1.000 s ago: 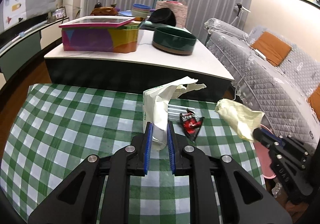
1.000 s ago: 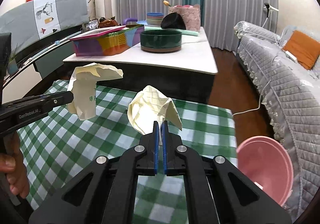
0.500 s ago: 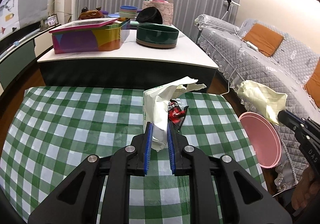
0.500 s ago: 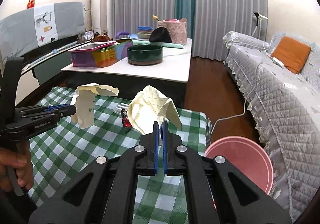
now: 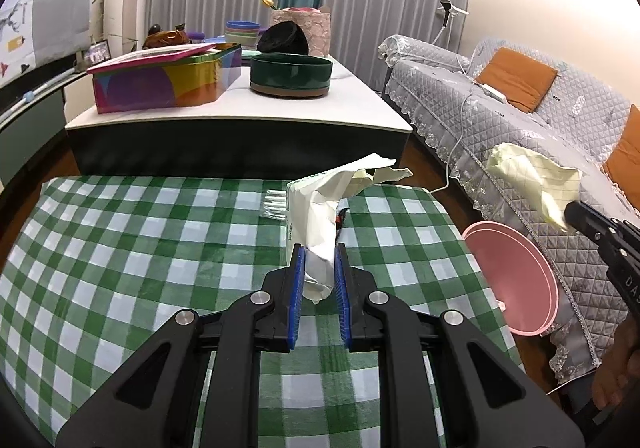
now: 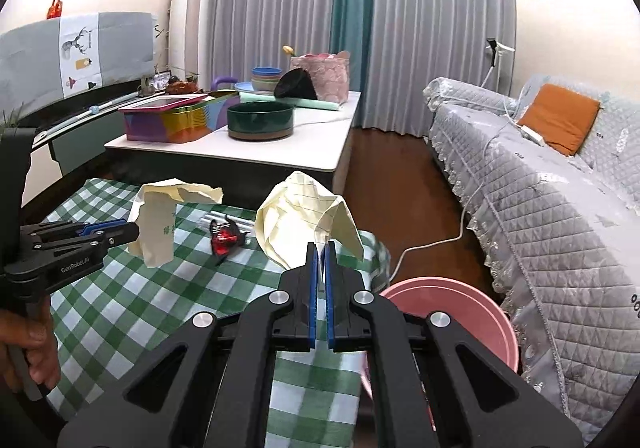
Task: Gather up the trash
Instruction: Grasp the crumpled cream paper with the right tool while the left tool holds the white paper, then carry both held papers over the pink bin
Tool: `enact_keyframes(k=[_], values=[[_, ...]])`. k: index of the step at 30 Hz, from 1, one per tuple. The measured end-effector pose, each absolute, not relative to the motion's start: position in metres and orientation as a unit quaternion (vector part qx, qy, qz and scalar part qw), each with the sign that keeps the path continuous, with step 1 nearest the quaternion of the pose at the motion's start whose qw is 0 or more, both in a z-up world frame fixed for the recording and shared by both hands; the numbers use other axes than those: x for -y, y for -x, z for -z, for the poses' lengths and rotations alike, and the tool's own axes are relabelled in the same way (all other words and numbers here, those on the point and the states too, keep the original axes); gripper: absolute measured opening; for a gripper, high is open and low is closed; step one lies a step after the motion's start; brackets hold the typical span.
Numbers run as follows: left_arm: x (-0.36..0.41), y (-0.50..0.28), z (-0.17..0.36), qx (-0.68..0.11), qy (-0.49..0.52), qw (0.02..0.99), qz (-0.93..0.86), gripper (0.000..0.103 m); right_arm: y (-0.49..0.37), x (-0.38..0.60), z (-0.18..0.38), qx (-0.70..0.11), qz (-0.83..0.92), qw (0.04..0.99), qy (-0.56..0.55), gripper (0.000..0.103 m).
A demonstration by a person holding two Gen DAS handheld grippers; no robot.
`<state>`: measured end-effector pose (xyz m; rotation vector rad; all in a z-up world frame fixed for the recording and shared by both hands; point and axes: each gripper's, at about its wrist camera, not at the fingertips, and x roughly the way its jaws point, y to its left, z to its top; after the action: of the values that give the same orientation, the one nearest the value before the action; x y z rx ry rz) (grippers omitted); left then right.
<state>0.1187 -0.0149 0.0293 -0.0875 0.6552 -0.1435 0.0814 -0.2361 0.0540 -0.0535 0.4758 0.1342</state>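
My left gripper [image 5: 319, 254] is shut on a crumpled white paper wrapper [image 5: 316, 216] and holds it above the green checked table [image 5: 140, 232]; the wrapper also shows in the right wrist view [image 6: 158, 224]. My right gripper [image 6: 321, 248] is shut on a crumpled pale yellow lined paper [image 6: 304, 216], held above the table's right edge, near the pink bin [image 6: 452, 312]. The yellow paper [image 5: 532, 180] and pink bin [image 5: 516, 280] also show in the left wrist view. A red and black wrapper [image 6: 226, 240] and clear plastic strips [image 6: 230, 220] lie on the table.
A white-topped coffee table [image 6: 320, 156] behind holds a colourful tin [image 6: 172, 120], a dark green bowl [image 6: 260, 120] and other items. A grey quilted sofa [image 6: 560, 208] stands at the right. A white cable [image 6: 436, 244] runs across the wooden floor.
Both grippers have pulled back and risen with their papers. The right gripper has moved right, so the pink bin sits closer below it.
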Motion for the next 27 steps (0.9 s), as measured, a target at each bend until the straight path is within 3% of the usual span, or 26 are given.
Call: enact_keyframes(k=[27], values=[[0.074,-0.126,-0.045,-0.324,0.03,0.943,0.068,0.015,-0.077,0.346,-0.068,-0.213,0.03,0.974,-0.068,0.004]])
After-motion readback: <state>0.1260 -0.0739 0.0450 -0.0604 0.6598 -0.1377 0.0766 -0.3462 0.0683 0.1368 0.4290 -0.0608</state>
